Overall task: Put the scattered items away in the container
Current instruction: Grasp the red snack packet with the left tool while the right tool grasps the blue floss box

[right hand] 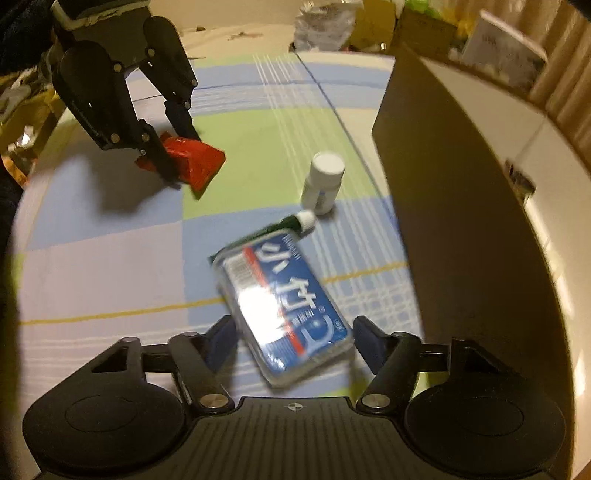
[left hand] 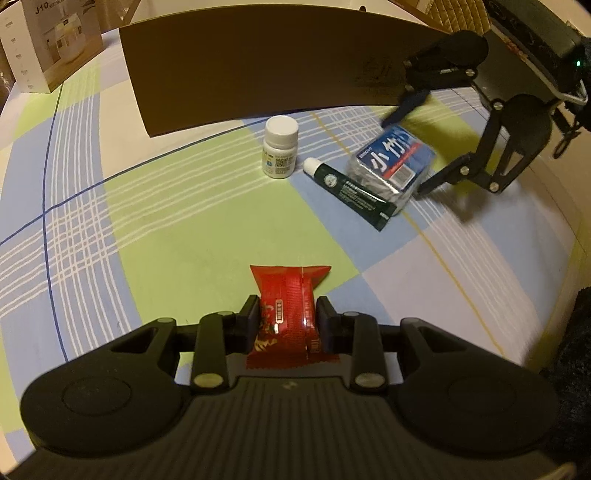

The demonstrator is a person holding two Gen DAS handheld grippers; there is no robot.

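My left gripper (left hand: pixel 287 322) is shut on a red snack packet (left hand: pixel 288 306), low over the checked cloth; both also show in the right wrist view, the gripper (right hand: pixel 173 162) and the packet (right hand: pixel 195 162). My right gripper (right hand: pixel 293 341) is open, its jaws on either side of a blue tissue pack (right hand: pixel 284 306); from the left wrist view that gripper (left hand: pixel 410 147) straddles the pack (left hand: pixel 395 162). A dark green tube (left hand: pixel 347 188) lies partly under the pack. A white pill bottle (left hand: pixel 279 147) stands upright beside it. The brown cardboard box (left hand: pixel 258 66) stands behind.
The checked cloth (left hand: pixel 147 206) covers the surface. A white product carton (left hand: pixel 48 40) stands at the far left. The box wall (right hand: pixel 461 221) rises close on the right of my right gripper. Clutter lies beyond the far edge (right hand: pixel 332 26).
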